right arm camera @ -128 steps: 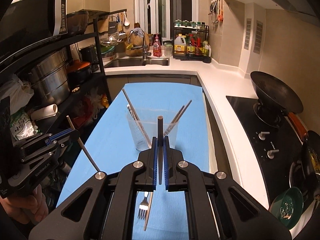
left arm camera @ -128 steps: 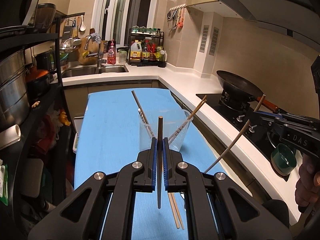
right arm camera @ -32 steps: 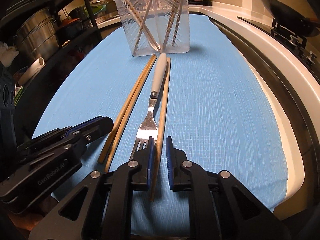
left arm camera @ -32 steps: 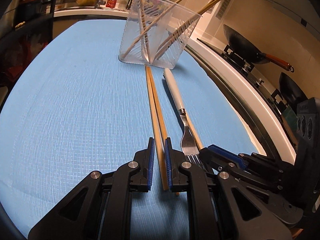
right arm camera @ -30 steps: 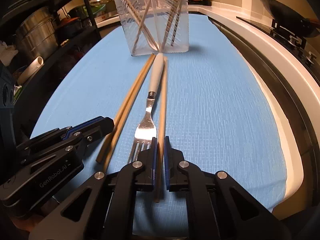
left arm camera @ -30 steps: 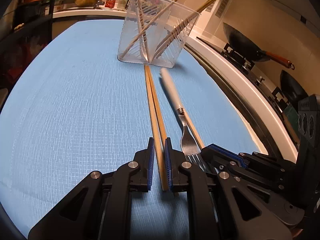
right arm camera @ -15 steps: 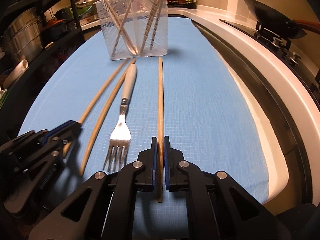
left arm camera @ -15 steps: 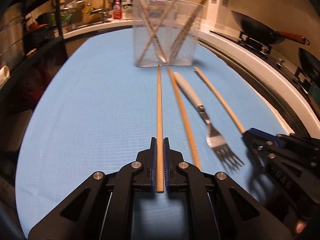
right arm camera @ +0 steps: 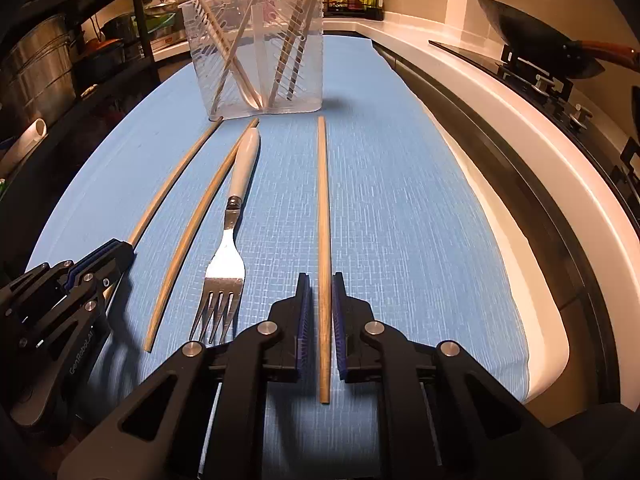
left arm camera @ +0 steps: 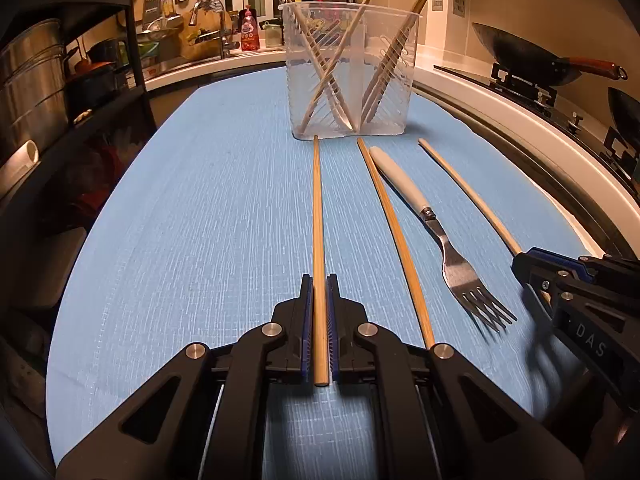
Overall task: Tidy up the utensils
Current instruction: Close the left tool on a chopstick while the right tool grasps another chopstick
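Observation:
Near the far end of the blue mat (left arm camera: 192, 208) stands a clear plastic holder (left arm camera: 348, 80) with several chopsticks leaning in it. My left gripper (left arm camera: 319, 284) is shut on a wooden chopstick (left arm camera: 318, 208) whose far tip nearly reaches the holder's base. To its right lie a loose chopstick (left arm camera: 394, 236) and a white-handled fork (left arm camera: 440, 240). In the right wrist view, my right gripper (right arm camera: 321, 280) is shut on another chopstick (right arm camera: 323, 200), right of the fork (right arm camera: 230, 236). That view also shows the left gripper (right arm camera: 120, 252) low at the left and the holder (right arm camera: 256, 52).
A black rack with steel pots (left arm camera: 32, 80) lines the left side. The white counter edge (right arm camera: 520, 152) and the stove with a dark wok (left arm camera: 520, 56) run along the right. A sink and bottles sit behind the holder.
Both grippers closed on a chopstick each and swung them sideways, away from the fork and the loose chopstick. The earlier held chopsticks now stand in the holder.

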Motion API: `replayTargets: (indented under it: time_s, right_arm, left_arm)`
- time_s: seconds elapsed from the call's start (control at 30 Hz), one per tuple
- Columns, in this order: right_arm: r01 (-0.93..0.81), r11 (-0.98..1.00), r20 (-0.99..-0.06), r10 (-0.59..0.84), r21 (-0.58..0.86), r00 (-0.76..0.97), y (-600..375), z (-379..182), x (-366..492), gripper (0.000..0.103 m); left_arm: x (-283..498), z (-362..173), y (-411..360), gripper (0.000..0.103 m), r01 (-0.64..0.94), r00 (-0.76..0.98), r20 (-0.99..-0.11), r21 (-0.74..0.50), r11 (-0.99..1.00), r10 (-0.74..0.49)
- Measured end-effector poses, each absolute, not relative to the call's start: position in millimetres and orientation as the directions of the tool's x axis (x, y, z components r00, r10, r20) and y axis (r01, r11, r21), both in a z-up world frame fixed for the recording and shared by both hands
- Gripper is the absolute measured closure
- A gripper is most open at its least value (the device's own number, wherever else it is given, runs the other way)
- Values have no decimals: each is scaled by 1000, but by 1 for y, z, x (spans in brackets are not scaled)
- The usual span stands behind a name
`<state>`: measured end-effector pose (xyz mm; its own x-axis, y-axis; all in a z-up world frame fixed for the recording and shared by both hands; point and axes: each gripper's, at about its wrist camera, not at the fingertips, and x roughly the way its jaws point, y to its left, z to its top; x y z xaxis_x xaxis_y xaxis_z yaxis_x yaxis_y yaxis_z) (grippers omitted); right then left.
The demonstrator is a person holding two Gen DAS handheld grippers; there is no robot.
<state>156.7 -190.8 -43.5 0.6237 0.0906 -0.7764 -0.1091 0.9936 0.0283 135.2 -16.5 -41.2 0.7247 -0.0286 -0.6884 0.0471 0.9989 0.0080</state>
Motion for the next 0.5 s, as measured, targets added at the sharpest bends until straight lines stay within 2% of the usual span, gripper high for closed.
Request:
replayTargets:
  time_s: [0.5]
  right_arm:
    - [-114,993,-775,87,19,626,-188,-43,156,96]
  left_arm:
    - [136,-41,-15,96,47,720,-693,-2,999,-35]
